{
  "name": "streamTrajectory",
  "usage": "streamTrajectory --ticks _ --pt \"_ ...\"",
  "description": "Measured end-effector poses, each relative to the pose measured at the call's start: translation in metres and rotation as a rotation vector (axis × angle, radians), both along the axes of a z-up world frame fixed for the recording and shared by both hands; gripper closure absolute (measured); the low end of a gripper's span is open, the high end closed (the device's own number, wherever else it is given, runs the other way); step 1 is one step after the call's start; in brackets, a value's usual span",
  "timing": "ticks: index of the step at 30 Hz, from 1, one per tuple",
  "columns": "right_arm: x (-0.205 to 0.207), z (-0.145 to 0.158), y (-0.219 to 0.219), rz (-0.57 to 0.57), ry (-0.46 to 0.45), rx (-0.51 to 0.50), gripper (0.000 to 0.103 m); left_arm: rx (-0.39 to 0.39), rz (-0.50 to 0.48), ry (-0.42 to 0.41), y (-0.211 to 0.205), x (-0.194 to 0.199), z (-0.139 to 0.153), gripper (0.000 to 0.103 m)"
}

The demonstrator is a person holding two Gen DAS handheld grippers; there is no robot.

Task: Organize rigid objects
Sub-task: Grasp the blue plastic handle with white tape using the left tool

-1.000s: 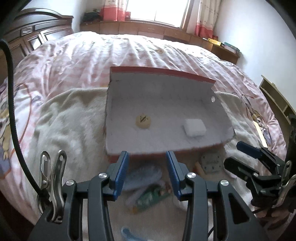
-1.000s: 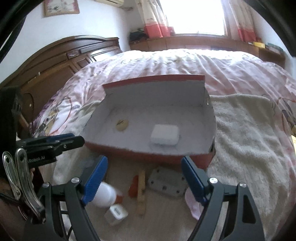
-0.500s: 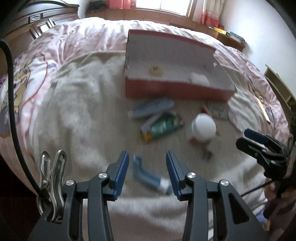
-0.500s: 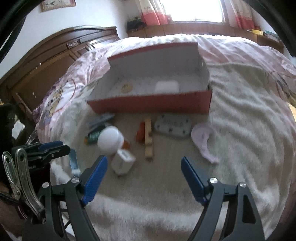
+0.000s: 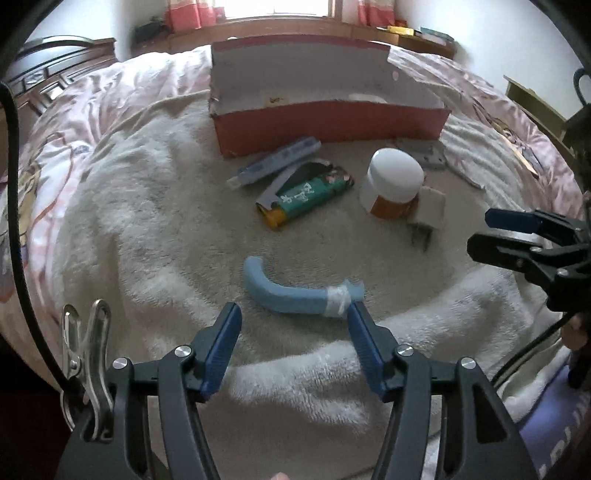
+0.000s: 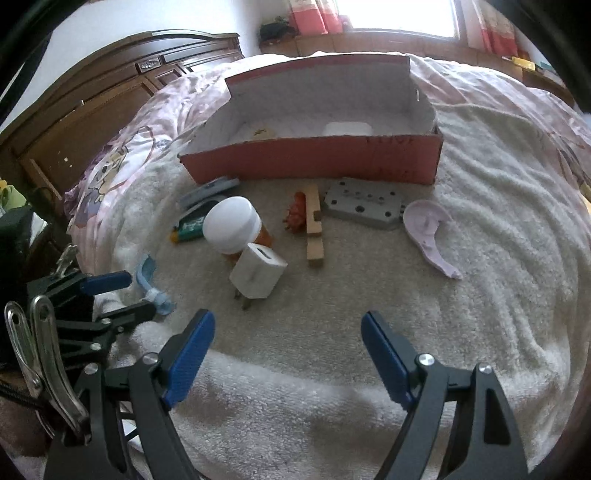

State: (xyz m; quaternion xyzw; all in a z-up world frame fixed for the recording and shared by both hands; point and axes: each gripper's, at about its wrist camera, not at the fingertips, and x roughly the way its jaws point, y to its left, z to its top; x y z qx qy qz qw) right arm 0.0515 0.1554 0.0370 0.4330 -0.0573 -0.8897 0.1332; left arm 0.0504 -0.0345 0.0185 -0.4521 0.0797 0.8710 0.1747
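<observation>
Cream fleece blanket (image 5: 155, 229) covers lower and central frame in both views. Pink printed quilt (image 5: 74, 122) shows around it, left and upper right; cartoon figure print visible left of centre in right wrist view. Dark carved wooden headboard (image 6: 122, 96) fills upper left of right wrist view. Bright window with red-and-pink curtains (image 6: 310, 16) at top centre. Low wooden ledge (image 5: 280, 31) runs beneath window, books (image 5: 417, 32) at its right end.
</observation>
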Motion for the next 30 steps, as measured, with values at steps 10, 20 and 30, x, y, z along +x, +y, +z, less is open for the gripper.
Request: streamTrajectory --ticks 10,20,30 --pt "-0.004 -0.008 0.003 -0.001 -0.036 -0.023 0.018 0.022 -0.028 0.000 0.008 -0.006 -0.004 0.042" --pt "-0.005 -0.012 0.004 -0.001 -0.049 -0.033 0.018 -0.004 -0.038 0.077 -0.002 -0.011 0.002 0.021" --pt "-0.007 -0.014 0.003 0.001 -0.057 -0.041 0.017 -0.003 -0.137 0.080 0.013 -0.022 -0.001 0.020"
